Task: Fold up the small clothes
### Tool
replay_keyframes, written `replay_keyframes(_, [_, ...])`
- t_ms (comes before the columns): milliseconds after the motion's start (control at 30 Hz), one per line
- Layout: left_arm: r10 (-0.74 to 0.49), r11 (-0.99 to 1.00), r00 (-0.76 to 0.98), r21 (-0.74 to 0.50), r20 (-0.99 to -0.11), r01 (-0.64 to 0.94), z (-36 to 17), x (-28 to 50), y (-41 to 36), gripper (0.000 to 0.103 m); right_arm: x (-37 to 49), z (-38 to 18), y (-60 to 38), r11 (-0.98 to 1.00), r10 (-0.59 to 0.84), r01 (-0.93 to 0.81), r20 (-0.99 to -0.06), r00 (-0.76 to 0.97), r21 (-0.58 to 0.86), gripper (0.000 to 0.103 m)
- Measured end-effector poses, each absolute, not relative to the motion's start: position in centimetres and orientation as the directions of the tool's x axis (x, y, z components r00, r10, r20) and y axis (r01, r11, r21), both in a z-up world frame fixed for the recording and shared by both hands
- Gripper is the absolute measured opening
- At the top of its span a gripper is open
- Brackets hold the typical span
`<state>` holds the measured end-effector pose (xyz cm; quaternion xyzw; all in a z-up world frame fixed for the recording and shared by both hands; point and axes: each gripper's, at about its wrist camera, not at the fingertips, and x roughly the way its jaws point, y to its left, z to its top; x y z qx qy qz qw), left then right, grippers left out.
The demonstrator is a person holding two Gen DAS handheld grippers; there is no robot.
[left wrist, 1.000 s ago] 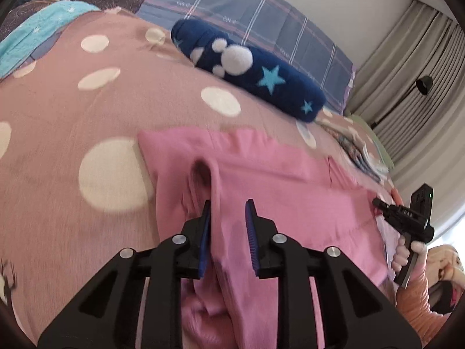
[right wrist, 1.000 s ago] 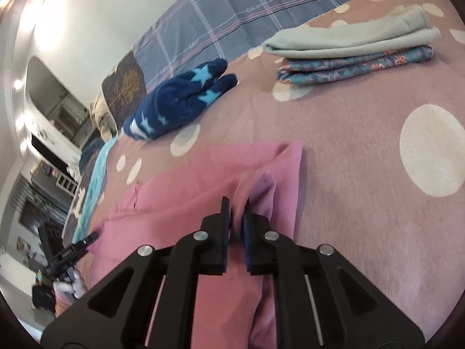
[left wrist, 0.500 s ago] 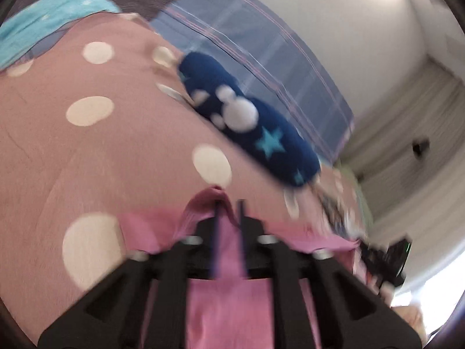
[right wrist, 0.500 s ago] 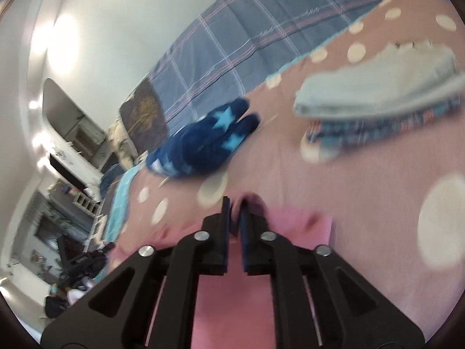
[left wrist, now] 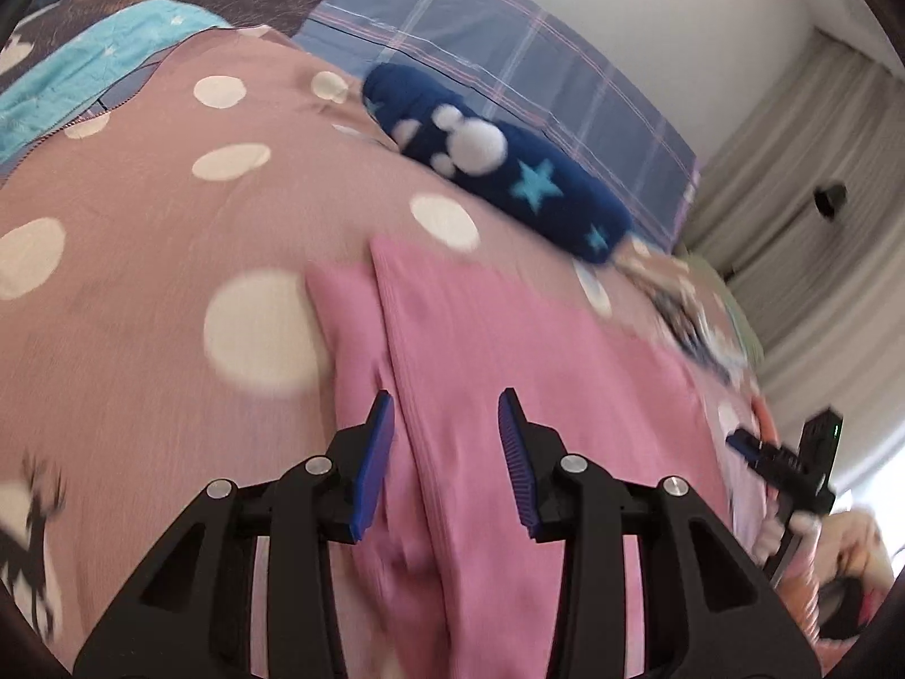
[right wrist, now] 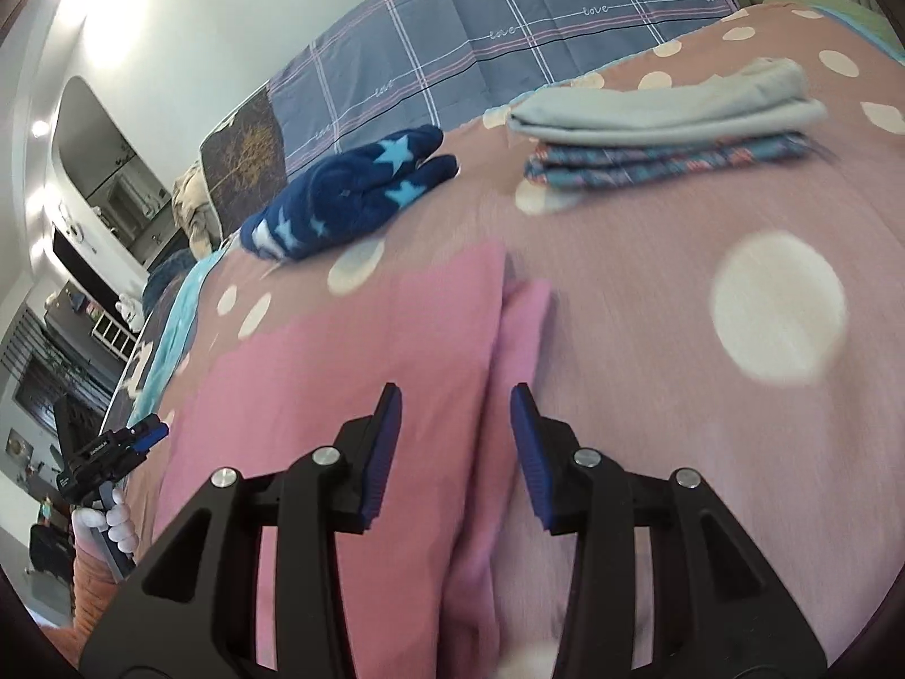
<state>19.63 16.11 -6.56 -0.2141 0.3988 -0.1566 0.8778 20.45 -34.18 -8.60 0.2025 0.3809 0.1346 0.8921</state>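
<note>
Two hand-held grippers parted, pink garment flat beneath

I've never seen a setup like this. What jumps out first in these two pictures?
A bright pink folded garment lies flat on a dusty-pink bedspread with big cream dots, right before both black grippers, whose blue-padded jaws stand open above its edges. Behind it rests a fluffy navy star-print item, and to its right a neat stack of folded clothes.

A plain pink garment is seen on a dusty-pink bedspread dotted with cream spots. A navy fleece item is marked with light-blue stars. A pale grey-green folded cloth is stacked on a blue-and-red patterned one. Blue plaid bedding is crossed by pink and white lines.
</note>
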Motion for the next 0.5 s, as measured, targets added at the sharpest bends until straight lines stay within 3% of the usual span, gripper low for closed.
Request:
replay_keyframes(367, [-0.452, 0.876, 0.571, -0.464, -0.685, 0.137, -7.5, 8.9, 16.1, 0.041, 7.2, -11.0, -34.8, 0.865, 0.438, -0.096, -0.647, 0.625, 0.492, 0.042])
replay_keyframes(500, [-0.446, 0.888, 0.555, -0.425, -0.702, 0.176, -8.4, 7.1, 15.1, 0.050, 5.4, -11.5, -34.4, 0.853, 0.461, -0.113, -0.634, 0.621, 0.510, 0.042])
